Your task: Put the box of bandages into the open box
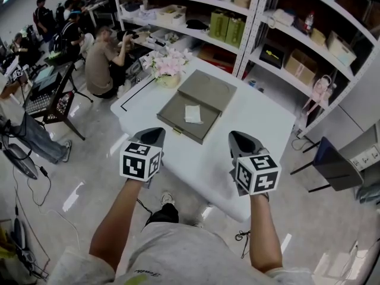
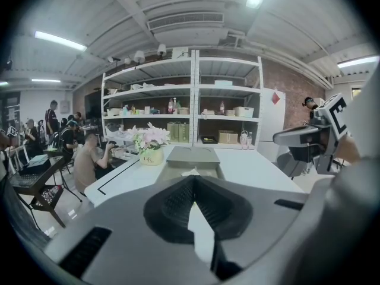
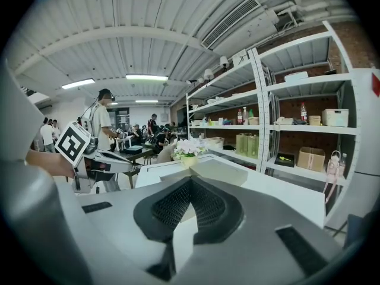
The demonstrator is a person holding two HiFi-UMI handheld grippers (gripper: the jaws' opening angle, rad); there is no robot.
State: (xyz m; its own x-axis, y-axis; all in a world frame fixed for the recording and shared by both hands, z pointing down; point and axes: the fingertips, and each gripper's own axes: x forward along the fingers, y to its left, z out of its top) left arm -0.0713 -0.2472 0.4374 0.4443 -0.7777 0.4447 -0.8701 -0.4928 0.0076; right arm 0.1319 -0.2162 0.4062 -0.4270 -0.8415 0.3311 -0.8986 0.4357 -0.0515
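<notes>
An open grey box point(image 1: 178, 120) lies mid-table, its lid point(image 1: 208, 89) flat against its far side. Inside it rests a small white box of bandages point(image 1: 193, 113), also seen ahead in the left gripper view as a white shape point(image 2: 191, 171). My left gripper point(image 1: 155, 131) hovers over the table's near edge, just short of the grey box, shut with nothing in it point(image 2: 193, 178). My right gripper point(image 1: 238, 136) hangs level with it to the right, also shut and empty point(image 3: 190, 180). Neither touches the box.
A pot of pink flowers point(image 1: 168, 67) stands at the white table's point(image 1: 255, 117) far left corner. Shelving point(image 1: 249, 22) with boxes and bottles runs behind the table. Several people point(image 1: 101, 61) sit at desks to the left. A dark chair point(image 1: 329, 159) stands right.
</notes>
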